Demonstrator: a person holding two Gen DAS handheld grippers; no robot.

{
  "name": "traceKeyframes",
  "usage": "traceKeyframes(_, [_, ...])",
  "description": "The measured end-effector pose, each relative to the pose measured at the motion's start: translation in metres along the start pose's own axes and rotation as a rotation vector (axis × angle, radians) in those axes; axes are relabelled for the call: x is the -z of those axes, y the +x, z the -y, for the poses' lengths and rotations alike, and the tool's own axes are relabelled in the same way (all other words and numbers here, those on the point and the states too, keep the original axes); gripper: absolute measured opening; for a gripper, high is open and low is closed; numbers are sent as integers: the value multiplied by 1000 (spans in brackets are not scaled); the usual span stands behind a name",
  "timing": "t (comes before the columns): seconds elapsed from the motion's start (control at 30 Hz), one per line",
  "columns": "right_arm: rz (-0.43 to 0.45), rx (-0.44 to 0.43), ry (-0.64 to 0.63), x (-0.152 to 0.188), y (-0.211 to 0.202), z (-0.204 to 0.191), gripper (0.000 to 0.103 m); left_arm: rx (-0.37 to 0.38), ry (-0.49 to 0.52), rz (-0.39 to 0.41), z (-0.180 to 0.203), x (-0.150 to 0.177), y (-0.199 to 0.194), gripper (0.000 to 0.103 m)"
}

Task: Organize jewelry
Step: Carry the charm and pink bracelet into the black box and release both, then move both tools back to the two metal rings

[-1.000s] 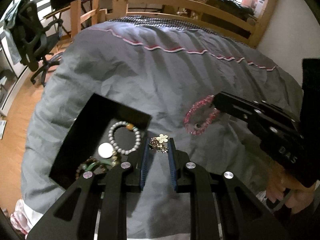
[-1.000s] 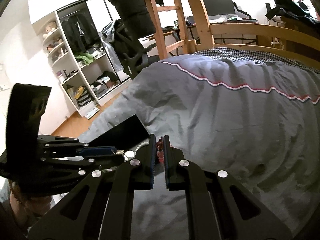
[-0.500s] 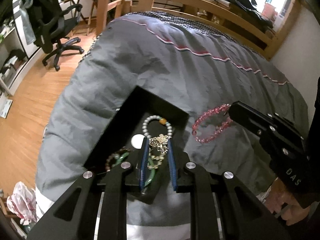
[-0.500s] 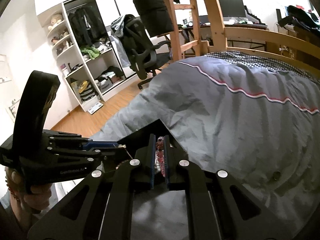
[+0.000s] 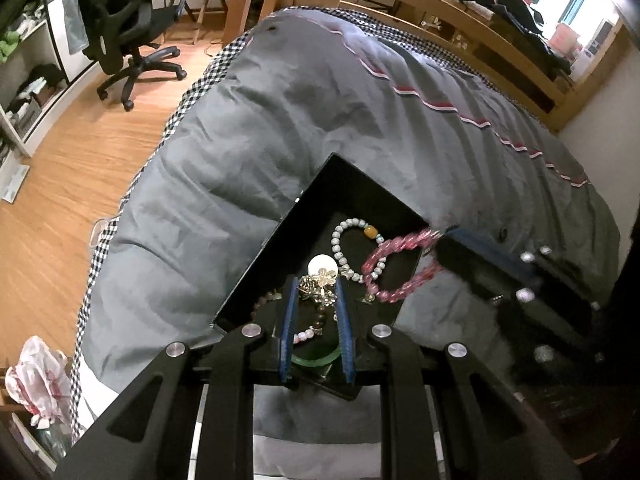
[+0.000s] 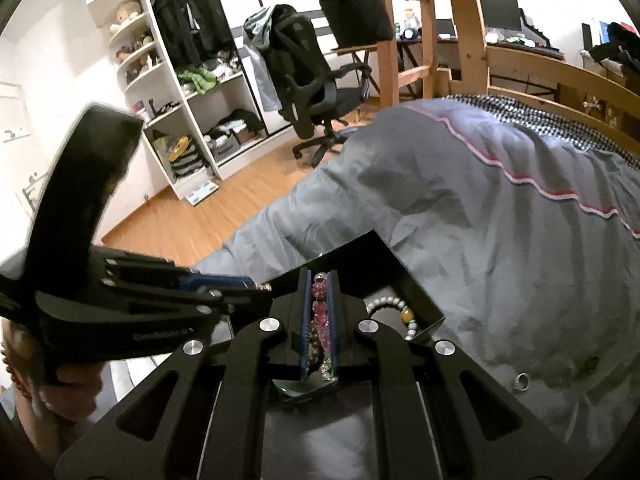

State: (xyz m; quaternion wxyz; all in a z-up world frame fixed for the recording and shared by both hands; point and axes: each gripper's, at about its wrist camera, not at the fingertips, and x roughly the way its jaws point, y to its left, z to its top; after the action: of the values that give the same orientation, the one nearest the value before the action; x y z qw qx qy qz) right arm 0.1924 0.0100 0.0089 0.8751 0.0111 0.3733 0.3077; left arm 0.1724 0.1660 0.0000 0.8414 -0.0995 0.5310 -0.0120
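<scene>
A black jewelry box [image 5: 340,188] lies open on the grey bedspread [image 5: 320,112]. My left gripper [image 5: 316,292] is shut on a gold flower bracelet [image 5: 320,286] and holds it over the box. My right gripper [image 6: 319,280] is shut on a pink bead bracelet [image 6: 320,308], whose loop [image 5: 400,268] hangs over the box's right corner. Inside lie a pale bead bracelet with an amber bead [image 5: 352,240], a white round piece [image 5: 318,264] and a green bangle [image 5: 316,360].
A small ring [image 6: 521,381] lies on the bedspread at the right. An office chair [image 5: 128,36] stands on the wood floor left of the bed. A wooden bed frame [image 5: 460,20] runs behind. Shelves [image 6: 192,120] stand against the far wall.
Both grippers have lifted and moved over the box. The pink bracelet has left the bedspread and now hangs above the box's right corner. The gold bracelet is over the box's middle.
</scene>
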Motion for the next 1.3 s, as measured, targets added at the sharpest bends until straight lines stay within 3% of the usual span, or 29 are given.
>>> traceKeyframes(0.3, [-67,-3,18,16,19,4,9,-2,-42,-2,-10,-2,-2,19])
traceKeyframes(0.33, [-70,-1,16,17,20,4,9,-3,-46,1,-11,-2,-3,26])
traceKeyframes(0.37, [-75,3,14,18,21,5,10,-3,-49,7,-12,-3,-4,41])
traceKeyframes(0.4, [-80,14,12,18,21,5,17,-15,-53,25,-12,-3,-8,51])
traceKeyframes(0.43, [-85,39,10,19,21,6,39,-30,-52,43,-12,-3,-11,67])
traceKeyframes(0.5, [-70,93,-8,22,20,5,72,-46,-41,80,-9,-4,-18,71])
traceKeyframes(0.57, [-61,142,-33,26,18,5,84,-25,-46,94,-10,-4,-22,80])
traceKeyframes(0.6, [-63,169,-41,28,18,5,94,-26,-51,103,-10,-5,-23,83])
traceKeyframes(0.73, [-57,251,-58,33,12,13,97,23,-82,134,-15,-5,-28,96])
traceKeyframes(0.9, [-25,332,-17,39,-12,42,99,103,-68,171,-6,-4,-26,97])
traceKeyframes(1.03, [-4,395,37,45,-39,77,99,117,27,165,27,2,-9,97])
traceKeyframes(1.23, [33,496,110,53,-82,133,99,78,235,191,98,22,12,97])
traceKeyframes(1.3, [47,502,128,57,-94,150,98,106,301,194,121,29,19,97])
